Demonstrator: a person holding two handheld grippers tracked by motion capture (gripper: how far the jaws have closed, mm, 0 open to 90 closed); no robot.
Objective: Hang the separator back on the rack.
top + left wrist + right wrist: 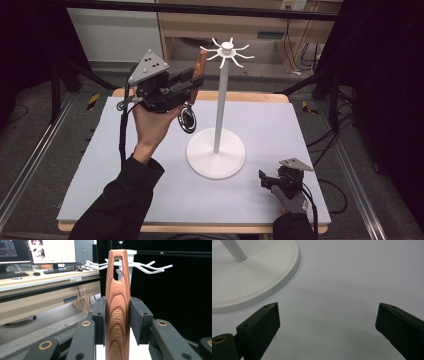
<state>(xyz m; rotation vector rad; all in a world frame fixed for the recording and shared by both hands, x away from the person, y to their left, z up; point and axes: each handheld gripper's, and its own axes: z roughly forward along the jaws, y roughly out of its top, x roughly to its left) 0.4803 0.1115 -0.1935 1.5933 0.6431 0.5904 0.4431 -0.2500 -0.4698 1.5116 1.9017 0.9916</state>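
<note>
A white hook stand (pixel 218 107) rises from a round base (pixel 216 155) in the middle of the table, its curved hooks (pixel 227 51) spread at the top. My left gripper (pixel 192 82) is held up to the left of the stand's top, shut on the wooden handle (pixel 117 307) of a kitchen tool. The handle's slotted end (pixel 117 267) points at the hooks (pixel 150 267), close in front of them. The tool's metal head (pixel 188 120) hangs below the hand. My right gripper (pixel 266 179) rests open on the table to the right of the base (pixel 249 277), nothing between its jaws.
The grey table mat (pixel 150 165) spreads around the stand. Wooden desks (pixel 37 287) with monitors and a keyboard stand beyond the table. Black frame bars and cables (pixel 330 135) run along the table's right side.
</note>
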